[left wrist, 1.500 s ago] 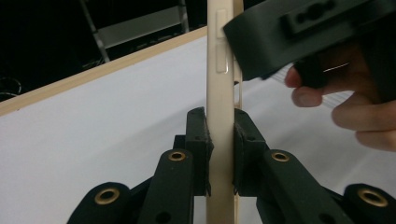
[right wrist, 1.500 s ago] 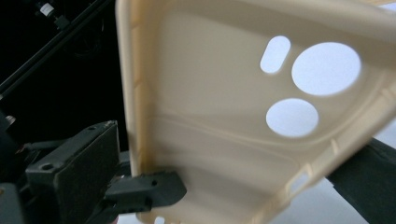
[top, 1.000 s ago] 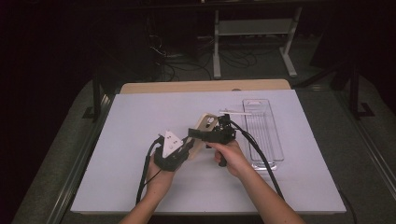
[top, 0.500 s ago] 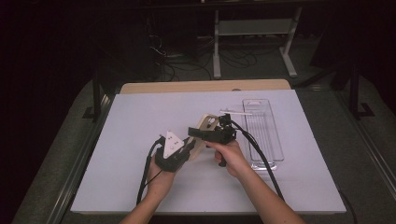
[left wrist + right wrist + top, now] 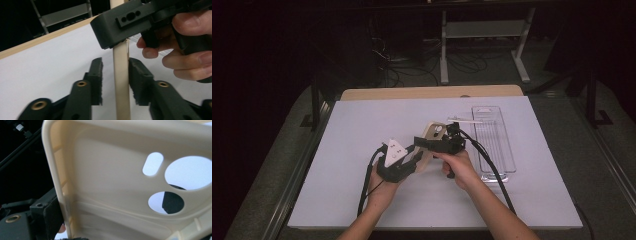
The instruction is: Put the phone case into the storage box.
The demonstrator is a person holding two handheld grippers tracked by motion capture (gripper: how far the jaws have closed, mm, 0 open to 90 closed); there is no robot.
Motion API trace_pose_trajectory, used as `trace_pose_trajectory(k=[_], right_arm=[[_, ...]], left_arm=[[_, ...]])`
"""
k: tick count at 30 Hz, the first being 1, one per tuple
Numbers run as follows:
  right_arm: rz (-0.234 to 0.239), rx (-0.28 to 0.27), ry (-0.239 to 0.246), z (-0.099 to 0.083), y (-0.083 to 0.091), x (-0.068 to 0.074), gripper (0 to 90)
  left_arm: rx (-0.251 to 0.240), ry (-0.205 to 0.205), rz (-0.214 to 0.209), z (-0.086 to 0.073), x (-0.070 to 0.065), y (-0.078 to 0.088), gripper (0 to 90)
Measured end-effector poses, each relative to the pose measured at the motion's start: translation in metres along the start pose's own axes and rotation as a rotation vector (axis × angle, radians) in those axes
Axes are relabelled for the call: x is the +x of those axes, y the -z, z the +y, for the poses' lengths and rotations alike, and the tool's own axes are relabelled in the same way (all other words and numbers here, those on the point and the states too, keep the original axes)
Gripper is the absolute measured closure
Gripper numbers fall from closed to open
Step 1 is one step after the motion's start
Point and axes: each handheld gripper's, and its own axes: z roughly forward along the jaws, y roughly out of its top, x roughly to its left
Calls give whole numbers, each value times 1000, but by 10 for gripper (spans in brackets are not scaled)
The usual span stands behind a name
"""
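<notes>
The left gripper (image 5: pixel 413 159) sits low over the white table (image 5: pixel 337 150), and its jaws have just been opening: in the left gripper view they stand spread a little, with the thin edge of a cream plastic phone case (image 5: pixel 121 75) upright in the gap. One pad (image 5: pixel 136 75) lies just beside that edge, the other pad stands clear of it, so the case is between the jaws but not pinched by them.

The right gripper (image 5: pixel 424 143) reaches in above the left one and is clamped on the upper rim of the phone case (image 5: pixel 432 135); from the left gripper view its black jaw (image 5: pixel 117 27) comes down onto the case edge directly above the left pads, with the person's right hand (image 5: pixel 190 47) just behind it. In the right gripper view the inner face of the case (image 5: pixel 120 185), with its round and oval camera cutouts, stands right before the jaws.

A clear plastic tray (image 5: pixel 507 150) lies on the table beyond the right hand (image 5: pixel 459 167), well apart from both grippers.
</notes>
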Motion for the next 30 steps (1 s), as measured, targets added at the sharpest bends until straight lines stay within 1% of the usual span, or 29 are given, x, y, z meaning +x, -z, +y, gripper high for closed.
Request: trace_pose_trajectory(k=[2, 3, 4, 5, 6, 7, 8, 9, 10, 11, 12, 13, 14, 17, 19, 20, 21, 23, 24, 25, 26, 27, 28, 30], right_arm=[[-2, -1, 6, 0, 0, -1, 80], [-5, 0, 4, 0, 0, -1, 80], [-7, 0, 6, 0, 0, -1, 80], [-7, -3, 5, 0, 0, 0, 80], [-11, -3, 6, 0, 0, 0, 80], [-16, -2, 8, 0, 0, 0, 81], [-20, -1, 11, 0, 0, -1, 81], [-22, -1, 13, 0, 0, -1, 81], [-28, 2, 23, 0, 0, -1, 81], [-29, 3, 22, 0, 0, -1, 82], [-29, 2, 20, 0, 0, -1, 82], [-31, 3, 22, 0, 0, -2, 82], [-31, 5, 23, 0, 0, -2, 82], [-29, 1, 32, 0, 0, -1, 84], [-32, 0, 42, 0, 1, -1, 84], [-31, 2, 42, 0, 1, -1, 84], [-31, 4, 37, 0, 1, -1, 84], [-32, 4, 40, 1, 1, -1, 85], [-31, 6, 30, 1, 2, 0, 85], [-31, 7, 28, 1, 2, 0, 85], [-33, -1, 42, 1, 2, -1, 85], [-33, -1, 41, 1, 2, -1, 85], [-34, 3, 38, 1, 2, -1, 85], [-36, 5, 39, 2, 3, -1, 86]], left_arm=[[5, 3, -10, 1, 3, 1, 547], [18, 3, -20, 1, 4, 2, 532], [22, 13, -32, 1, 5, 2, 505], [30, 2, -48, 2, 7, 2, 478], [47, -17, -65, 3, 10, 4, 459], [48, -9, -78, 4, 11, 4, 437], [52, -15, -93, 5, 13, 5, 423], [56, -6, -107, 5, 14, 6, 404], [55, -12, -116, 6, 16, 6, 380], [58, -8, -135, 6, 18, 7, 372], [61, -14, -152, 7, 20, 8, 363], [67, -10, -161, 7, 22, 9, 346], [71, -14, -182, 8, 24, 10, 336], [80, -19, -224, 8, 29, 12, 285], [82, -19, -237, 7, 33, 14, 263], [88, -24, -250, 7, 36, 15, 252], [88, -20, -260, 6, 37, 15, 234], [100, -25, -265, 5, 40, 16, 178], [111, -30, -266, 4, 42, 17, 153], [102, -20, -264, 3, 42, 18, 135], [106, -38, -264, 2, 44, 19, 131], [105, -37, -269, 0, 45, 21, 126], [101, -53, -273, -2, 46, 23, 122], [102, -63, -283, -6, 50, 27, 98]])
